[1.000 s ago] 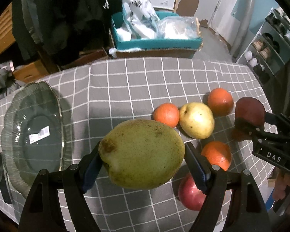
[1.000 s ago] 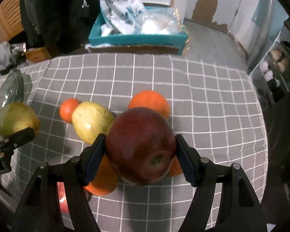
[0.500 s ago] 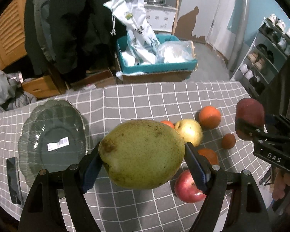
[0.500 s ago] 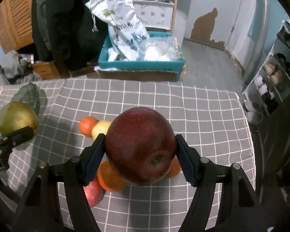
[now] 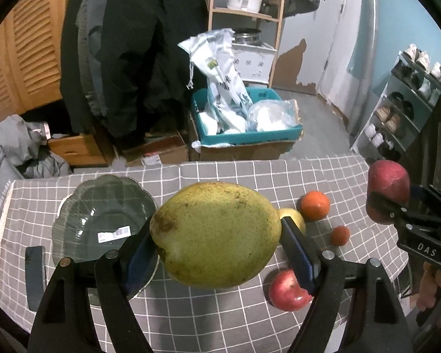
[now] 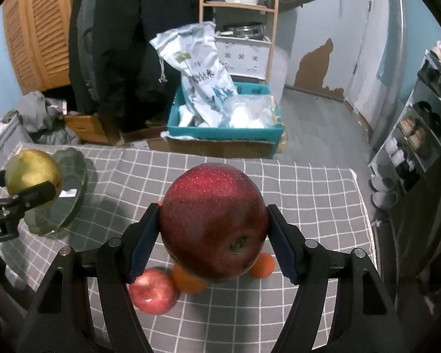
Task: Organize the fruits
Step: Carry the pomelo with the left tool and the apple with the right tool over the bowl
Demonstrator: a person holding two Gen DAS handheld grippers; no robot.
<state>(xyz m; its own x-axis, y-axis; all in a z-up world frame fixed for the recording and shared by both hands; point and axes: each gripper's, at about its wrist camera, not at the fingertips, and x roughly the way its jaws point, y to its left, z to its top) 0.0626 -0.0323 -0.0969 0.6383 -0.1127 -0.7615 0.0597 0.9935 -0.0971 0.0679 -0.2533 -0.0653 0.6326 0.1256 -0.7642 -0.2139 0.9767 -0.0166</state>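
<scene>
Fruit is what both hands carry: a big green pear sits clamped across its widest part between the fingers of the left gripper, and a dark red apple is pinched the same way in the right gripper, stem end turned toward the camera. Each pair of fingers presses on opposite flanks, which keeps a round, smooth thing from rolling out sideways. Both fruits hang clear above the worktop, neither touching the checked cloth nor anything else.

The apple and its gripper show at the right edge of the left view, with part of the person's hand beneath the handle; the pear shows at the left edge of the right view. The two are well apart, so neither load is likely to knock the other.

On the cloth below lie the fruits not yet gathered: a lighter red apple, an orange, a small reddish fruit, and a yellow fruit mostly hidden behind the pear and the finger. The right view shows orange fruit under the held apple, though how many I cannot tell.

The dark glass bowl stands to the left of the loose fruit, with nothing in it but a white label. It looks like the intended home for the fruit, and the pear, held nearest to it, seems the natural first to go in. Set down gently; glass and bruisable skin both argue against dropping.
</scene>
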